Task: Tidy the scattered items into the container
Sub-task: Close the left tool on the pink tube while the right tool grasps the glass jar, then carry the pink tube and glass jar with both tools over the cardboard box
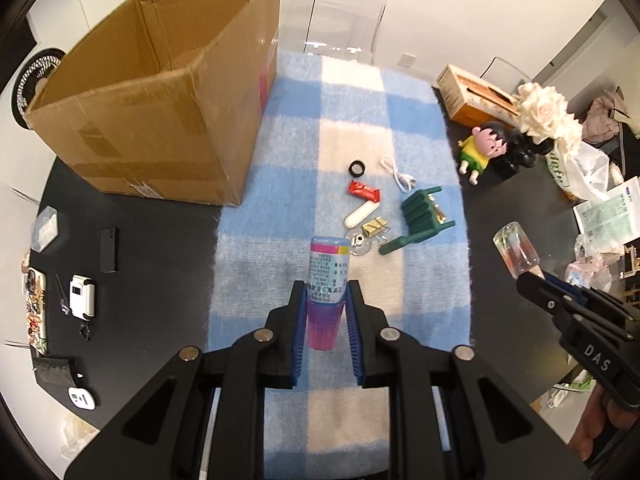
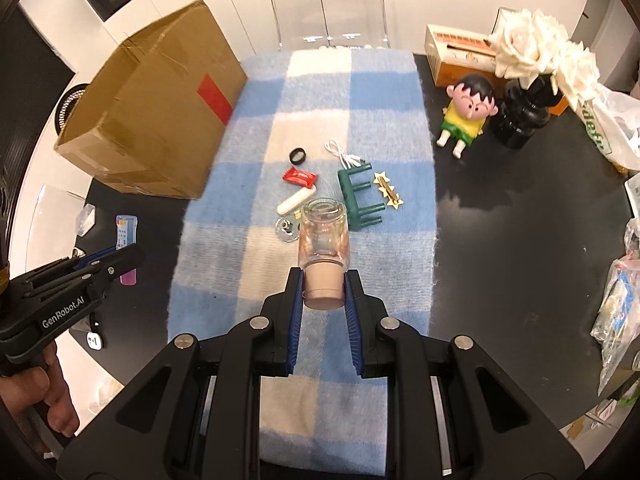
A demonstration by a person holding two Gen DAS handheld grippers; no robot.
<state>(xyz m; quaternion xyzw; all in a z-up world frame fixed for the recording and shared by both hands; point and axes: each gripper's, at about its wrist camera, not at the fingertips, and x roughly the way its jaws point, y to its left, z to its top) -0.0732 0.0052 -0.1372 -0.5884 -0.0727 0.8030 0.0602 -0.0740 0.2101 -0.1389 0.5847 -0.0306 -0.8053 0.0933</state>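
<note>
My left gripper (image 1: 327, 300) is shut on a pink and purple tube with a printed label (image 1: 327, 280), held above the blue checked blanket (image 1: 280, 160). My right gripper (image 2: 323, 286) is shut on the tan cap of a clear glass jar (image 2: 323, 236); the jar also shows in the left wrist view (image 1: 516, 248). The open cardboard box (image 1: 160, 100) stands at the far left of the blanket. Scattered on the blanket lie a green toy chair (image 2: 356, 196), a red wrapper (image 2: 299, 177), a white oval case (image 2: 297, 199), a black ring (image 2: 297, 156), a white cable (image 2: 344, 154) and a gold star clip (image 2: 387, 192).
A yellow-shirted boy figure (image 2: 466, 116), a black vase with white roses (image 2: 520, 116), a tissue box (image 2: 460, 56) and plastic bags (image 2: 616, 128) sit at the right. Small gadgets (image 1: 82, 294) lie on the black table at the left. A clear chair (image 2: 328, 4) stands behind.
</note>
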